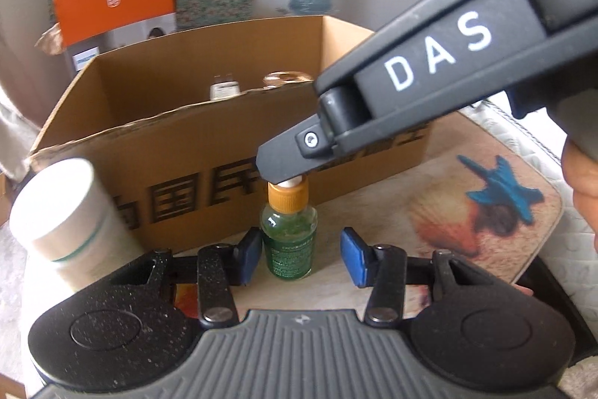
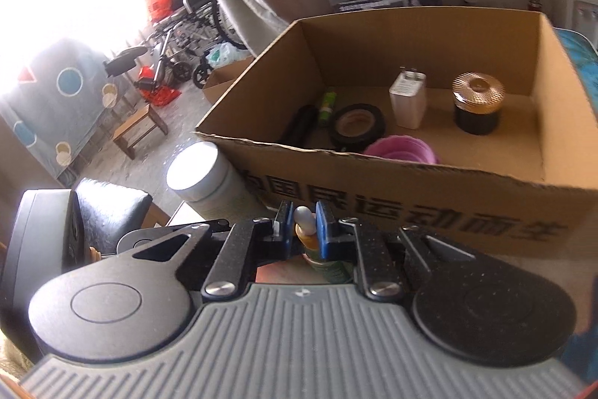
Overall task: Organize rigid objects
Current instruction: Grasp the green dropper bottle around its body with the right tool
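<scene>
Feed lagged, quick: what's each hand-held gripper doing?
Left hand-held gripper: open around green bottle, not gripping.
Right hand-held gripper: shut on its white tip.

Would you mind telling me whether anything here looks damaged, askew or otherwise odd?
Only minor things. The brown cardboard box has a ragged, torn near rim. Inside it, the black roll of tape leans tilted rather than lying flat. The small green glass bottle stands upright, and nothing looks spilled.

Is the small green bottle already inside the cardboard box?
No, the green bottle stands upright on the table in front of the cardboard box, outside its front wall.
</scene>
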`<move>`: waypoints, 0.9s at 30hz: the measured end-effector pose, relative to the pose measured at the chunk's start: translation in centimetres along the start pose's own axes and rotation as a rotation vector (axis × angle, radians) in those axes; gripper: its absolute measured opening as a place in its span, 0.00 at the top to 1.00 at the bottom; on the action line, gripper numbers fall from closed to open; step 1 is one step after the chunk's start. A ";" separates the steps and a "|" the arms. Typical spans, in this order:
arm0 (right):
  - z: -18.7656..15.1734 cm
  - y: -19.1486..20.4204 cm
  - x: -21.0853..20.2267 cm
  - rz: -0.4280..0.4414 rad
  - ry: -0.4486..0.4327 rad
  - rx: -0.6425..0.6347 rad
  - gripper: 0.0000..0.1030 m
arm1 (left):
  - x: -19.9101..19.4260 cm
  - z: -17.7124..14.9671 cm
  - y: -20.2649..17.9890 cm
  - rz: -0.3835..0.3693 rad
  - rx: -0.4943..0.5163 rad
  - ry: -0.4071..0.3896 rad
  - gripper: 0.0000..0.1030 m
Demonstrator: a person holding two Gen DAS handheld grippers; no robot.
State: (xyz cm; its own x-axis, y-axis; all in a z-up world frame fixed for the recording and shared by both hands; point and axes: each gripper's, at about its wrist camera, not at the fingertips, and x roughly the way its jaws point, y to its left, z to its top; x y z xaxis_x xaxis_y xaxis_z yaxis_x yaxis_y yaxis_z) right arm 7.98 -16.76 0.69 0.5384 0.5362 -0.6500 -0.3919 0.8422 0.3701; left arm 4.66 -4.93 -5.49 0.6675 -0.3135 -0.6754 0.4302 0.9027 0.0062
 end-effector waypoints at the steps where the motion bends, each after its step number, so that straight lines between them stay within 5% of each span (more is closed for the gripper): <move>1: -0.3 -0.3 -0.3 -0.008 -0.005 0.006 0.88 | 0.1 0.0 -0.4 -0.002 0.010 -0.002 0.56; 7: -0.8 -1.4 -1.1 -0.009 -0.020 0.030 0.86 | 1.1 -0.4 -1.4 0.027 0.048 0.008 0.67; 27: -0.3 -0.1 -4.3 0.008 -0.079 -0.013 0.89 | -2.1 1.4 -1.7 0.002 -0.010 -0.004 0.68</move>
State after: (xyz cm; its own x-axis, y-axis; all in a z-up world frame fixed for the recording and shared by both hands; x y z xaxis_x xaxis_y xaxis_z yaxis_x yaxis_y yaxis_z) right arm 5.53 -19.16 3.22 0.5922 0.5459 -0.5927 -0.4060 0.8375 0.3657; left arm 3.41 -6.25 -3.04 0.6712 -0.3127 -0.6721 0.4226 0.9063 0.0003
